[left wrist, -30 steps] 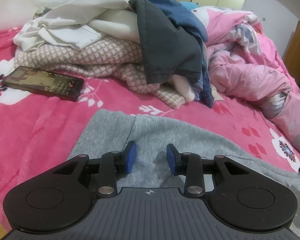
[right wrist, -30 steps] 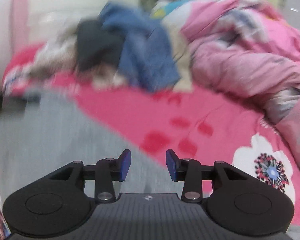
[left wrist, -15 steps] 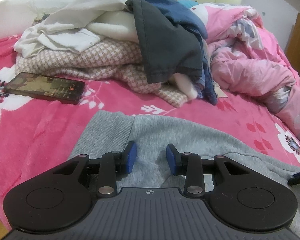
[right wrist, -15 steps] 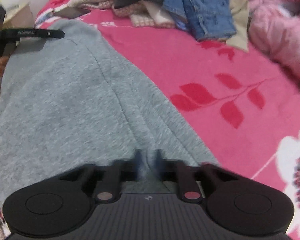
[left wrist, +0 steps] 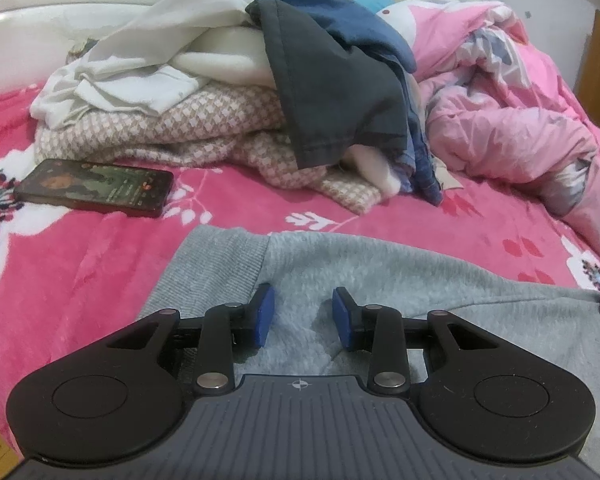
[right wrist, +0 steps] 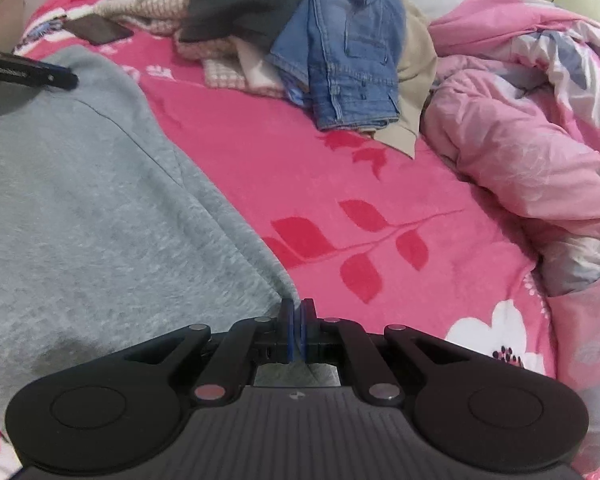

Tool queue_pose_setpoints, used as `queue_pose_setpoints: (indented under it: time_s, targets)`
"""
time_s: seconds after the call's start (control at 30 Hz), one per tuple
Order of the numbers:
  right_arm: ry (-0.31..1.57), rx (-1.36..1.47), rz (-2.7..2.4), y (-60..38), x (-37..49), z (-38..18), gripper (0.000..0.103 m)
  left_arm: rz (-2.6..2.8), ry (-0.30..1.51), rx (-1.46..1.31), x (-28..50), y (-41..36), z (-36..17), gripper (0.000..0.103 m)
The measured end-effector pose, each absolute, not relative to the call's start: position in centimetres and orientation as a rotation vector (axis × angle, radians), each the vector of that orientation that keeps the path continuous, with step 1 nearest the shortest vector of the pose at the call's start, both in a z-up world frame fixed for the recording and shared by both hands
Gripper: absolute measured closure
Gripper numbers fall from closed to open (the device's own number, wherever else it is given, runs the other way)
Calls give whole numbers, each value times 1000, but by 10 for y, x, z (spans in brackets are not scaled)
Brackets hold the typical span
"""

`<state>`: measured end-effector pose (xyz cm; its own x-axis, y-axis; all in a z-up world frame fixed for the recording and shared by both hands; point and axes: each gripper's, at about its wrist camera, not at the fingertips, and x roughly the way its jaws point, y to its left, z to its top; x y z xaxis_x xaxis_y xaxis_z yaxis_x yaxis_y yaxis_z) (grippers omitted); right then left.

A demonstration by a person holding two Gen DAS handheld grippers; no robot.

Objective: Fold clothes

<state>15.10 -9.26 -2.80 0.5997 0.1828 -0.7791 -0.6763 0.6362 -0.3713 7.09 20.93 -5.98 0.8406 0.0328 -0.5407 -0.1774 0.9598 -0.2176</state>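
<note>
Left gripper (left wrist: 302, 314): wide open, holding nothing, low over the gray sweater (left wrist: 400, 272). Right gripper (right wrist: 298, 330): pinched shut on the sweater's edge. Sweater spread flat on the pink blanket (right wrist: 340, 168). Behind, a clothes pile (left wrist: 236, 92), phone (left wrist: 96, 187) beside it.

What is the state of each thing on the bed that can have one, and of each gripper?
Left gripper: open, over the sweater's ribbed end.
Right gripper: shut on the sweater's edge.
Grey fleecy sweater: spread flat, not yet folded.
Black smartphone: lying flat, screen lit.
Pile of mixed clothes: heaped, unfolded.
Pink quilt: crumpled.
</note>
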Motion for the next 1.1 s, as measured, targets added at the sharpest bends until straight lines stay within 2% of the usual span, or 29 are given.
queue_pose_setpoints:
  time_s: [0.3,0.37,0.47,0.57,0.7,0.83,1.0,1.1]
  targets:
    - [818,-721,501,-93,181,-85,101,113,553,-206,71,203,-62,69]
    - [831,-602,482,-106,189,-79,100,114,552,-188,71,201,-62,69]
    - [846,-414,411,-131,201,-66,93,111,554,-166,70,199,-61,69]
    - [822,-142,267,-185,205,-37,93,108,548,-173,68,198,-56,67]
    - [708,165,112,-266,165,10,92,108,510,-195,59,194,-41,65]
    - [615,281,-27,-331,101,42,85,34,500,-178,60,168,-30,63]
    - [586,289,-181,-383,35,49,82,-57,494,-153,62,134,-17,61]
    - [606,322,-234,-408,13,36,82,-71,573,-102,81,108,-30,61]
